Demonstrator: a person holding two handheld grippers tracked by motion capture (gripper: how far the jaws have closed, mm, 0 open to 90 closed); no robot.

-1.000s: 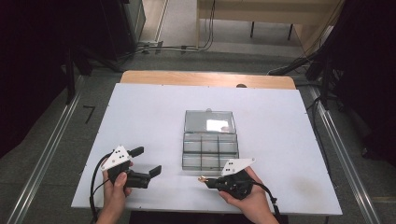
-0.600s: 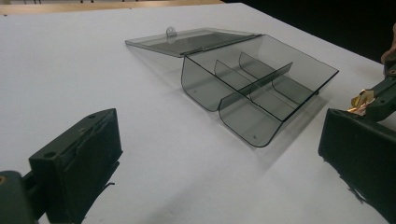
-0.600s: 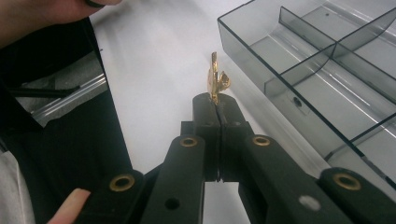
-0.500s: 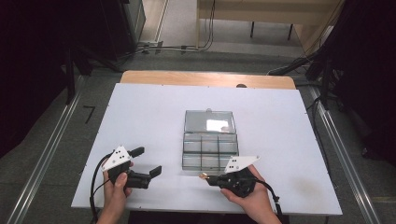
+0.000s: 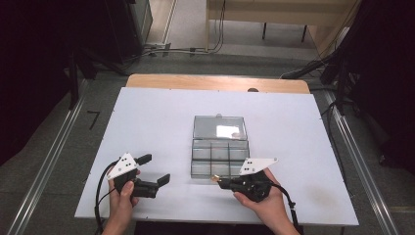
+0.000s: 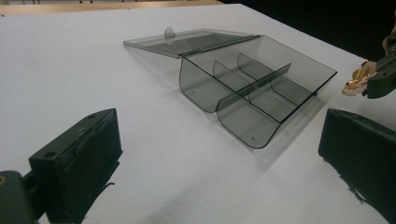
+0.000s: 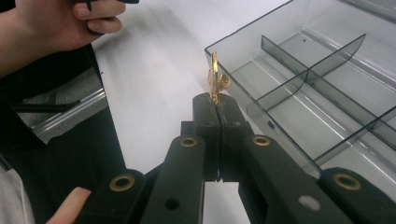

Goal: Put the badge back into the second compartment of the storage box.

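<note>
A: What has moved since a second ago?

B: Very little. The right tool (image 5: 219, 182) has edged slightly toward the near corner of the box (image 5: 219, 149); the left tool (image 5: 154, 169) sits where it was.

A: What is the right tool doing?

B: Its jaws are pressed together on a small gold piece (image 7: 215, 81), which stands up thin and edge-on from the tips. In the left gripper view the same piece (image 6: 357, 81) sticks out from the tool's tip, near the box's right side.

A: Is the piece inside the box?

B: No. It is just outside the box's near wall, close to the corner, above the white table (image 5: 147, 117).

A: And the box itself?

B: Clear, smoky plastic, divided into compartments, with its lid (image 5: 219, 127) swung open and lying flat on the far side.

A: The left tool?

B: Its jaws stand wide apart, gripping nothing, resting low on the table well to the left of the box.
</note>
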